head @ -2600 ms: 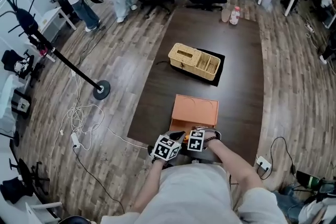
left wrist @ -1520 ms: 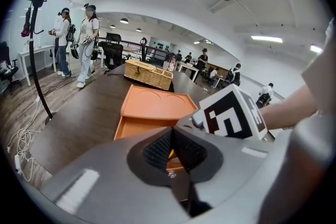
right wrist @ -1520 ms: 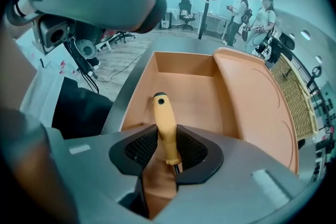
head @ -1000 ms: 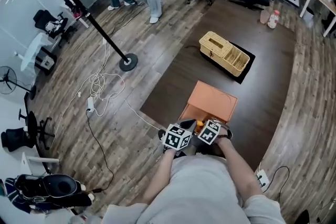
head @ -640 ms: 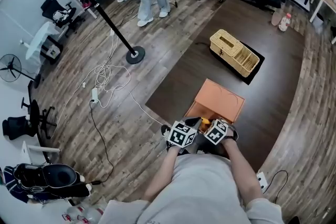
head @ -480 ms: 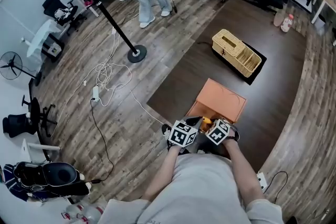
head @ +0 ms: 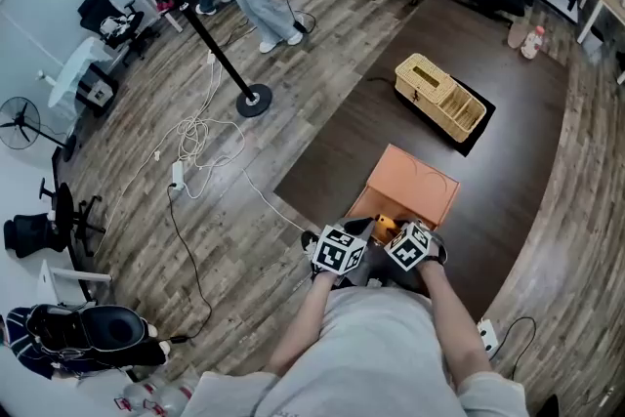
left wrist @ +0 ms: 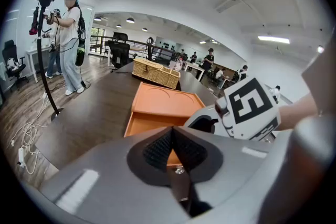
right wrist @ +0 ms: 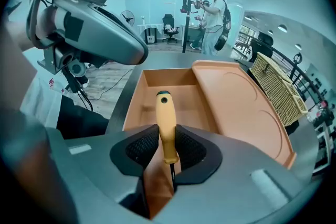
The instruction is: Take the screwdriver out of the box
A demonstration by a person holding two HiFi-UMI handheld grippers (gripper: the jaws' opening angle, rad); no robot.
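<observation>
An open orange box [head: 383, 207] lies on the dark table, its lid [head: 414, 185] folded back flat. Both grippers hover over the box's near end. In the right gripper view a screwdriver [right wrist: 166, 122] with a yellow-orange handle stands between the pads, and my right gripper [right wrist: 167, 150] is shut on that handle; its thin shaft runs down towards the camera. The handle tip shows in the head view between the marker cubes as the screwdriver [head: 384, 228]. My left gripper [left wrist: 172, 132] is shut with nothing in it, beside the right gripper's cube [left wrist: 249, 107].
A wicker basket [head: 440, 97] sits on a black mat farther along the dark table [head: 371, 127]. On the wooden floor to the left are a lamp stand [head: 253, 99] and cables [head: 190, 146]. People stand at the far left, with chairs and desks behind.
Both grippers stay over the box's near end with the screwdriver still gripped. The person near the stand has stepped to the left.
</observation>
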